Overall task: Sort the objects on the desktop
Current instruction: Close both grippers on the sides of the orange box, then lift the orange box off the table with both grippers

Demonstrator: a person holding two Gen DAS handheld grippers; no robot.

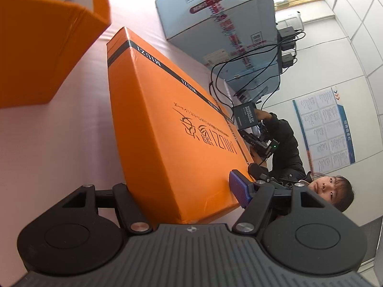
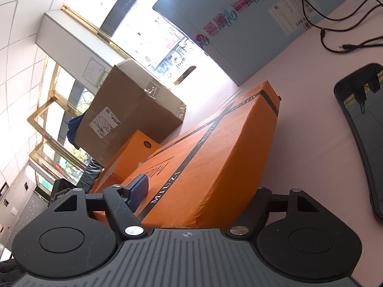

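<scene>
The flat orange box (image 1: 172, 124) lay with one broad face toward the pink surface (image 1: 59, 143), its printed top crossed by a dark band lettered MIUZI; both grippers gripped it from opposite ends; the left gripper (image 1: 184, 191) had its jaws closed across the thickness of the near end, one blue ribbed pad (image 1: 239, 191) pressed on the top face while the other finger was hidden under the box; the right gripper (image 2: 198, 191) held the other end the same way, its blue pad (image 2: 137, 190) flat against the top face and the opposite finger out of sight beneath; whether the box was clear of the surface I could not tell; an open orange carton (image 1: 47, 47) stood just beside the box at the upper left of the left wrist view; a large pale blue carton (image 1: 222, 24) taped in red stood behind it, with black cables (image 1: 239, 71) trailing past its end; in the right wrist view a black curved-edge phone-like slab (image 2: 366, 129) lay on the surface well apart from the box; a brown cardboard carton (image 2: 129, 110) stood farther off; a person in a dark sleeve (image 1: 287, 143) held a small dark box (image 1: 246, 117) beyond the far end
</scene>
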